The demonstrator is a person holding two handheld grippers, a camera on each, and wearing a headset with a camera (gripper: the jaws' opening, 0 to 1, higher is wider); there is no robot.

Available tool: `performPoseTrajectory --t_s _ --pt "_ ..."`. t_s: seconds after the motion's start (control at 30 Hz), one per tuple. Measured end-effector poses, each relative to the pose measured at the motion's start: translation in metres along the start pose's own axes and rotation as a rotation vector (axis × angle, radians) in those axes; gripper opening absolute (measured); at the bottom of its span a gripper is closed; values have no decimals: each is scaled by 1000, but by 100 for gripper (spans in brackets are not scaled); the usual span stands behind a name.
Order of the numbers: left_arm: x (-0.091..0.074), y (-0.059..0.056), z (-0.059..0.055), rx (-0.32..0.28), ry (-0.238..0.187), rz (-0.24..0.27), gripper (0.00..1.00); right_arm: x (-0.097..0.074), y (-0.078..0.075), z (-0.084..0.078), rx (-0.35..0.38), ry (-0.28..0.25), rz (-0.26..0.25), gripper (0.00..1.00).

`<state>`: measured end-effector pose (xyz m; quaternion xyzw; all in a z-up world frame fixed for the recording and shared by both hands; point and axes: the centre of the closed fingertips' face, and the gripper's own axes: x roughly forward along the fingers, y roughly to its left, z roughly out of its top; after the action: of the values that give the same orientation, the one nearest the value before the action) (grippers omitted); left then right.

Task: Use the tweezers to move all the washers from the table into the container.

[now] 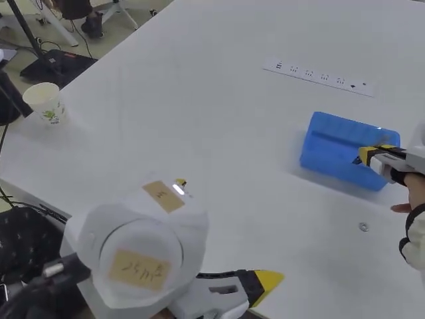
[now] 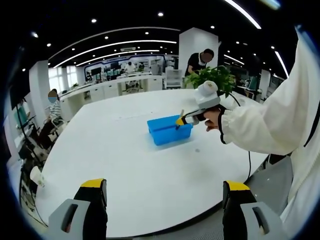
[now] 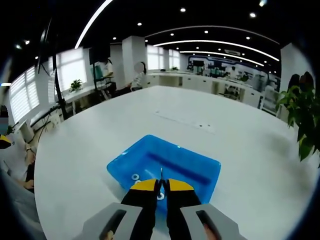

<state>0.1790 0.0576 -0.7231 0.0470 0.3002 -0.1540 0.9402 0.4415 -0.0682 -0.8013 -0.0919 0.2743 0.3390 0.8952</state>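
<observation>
A blue container [image 1: 348, 151] sits on the white table [image 1: 219, 133] at the right. My right gripper [image 3: 161, 185] hangs over its near edge, shut on thin metal tweezers [image 3: 161, 174] whose tips point down into it. Two washers [image 3: 135, 176] lie inside the container [image 3: 165, 162]. One more washer [image 1: 363, 227] lies on the table in front of the container, close to a hand. My left gripper [image 2: 164, 186] is held back over the table's near side, jaws wide open and empty. From there the right gripper [image 2: 187, 119] shows at the container [image 2: 169, 131].
A paper cup [image 1: 45, 103] stands near the table's left edge. A white power strip [image 1: 319, 76] lies behind the container. Chair bases and cables are on the floor at the left. A potted plant [image 2: 212, 77] and people stand in the background.
</observation>
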Motion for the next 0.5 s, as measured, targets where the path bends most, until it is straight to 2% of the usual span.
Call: performPoseTrajectory --t_s 0.23,0.5 --pt "-4 -4 8 19 -27 -8 99 -22 5 17 -11 -54 -4 2" --pt "-10 -10 20 29 -70 -21 99 -53 14 21 -18 -101 -8 2"
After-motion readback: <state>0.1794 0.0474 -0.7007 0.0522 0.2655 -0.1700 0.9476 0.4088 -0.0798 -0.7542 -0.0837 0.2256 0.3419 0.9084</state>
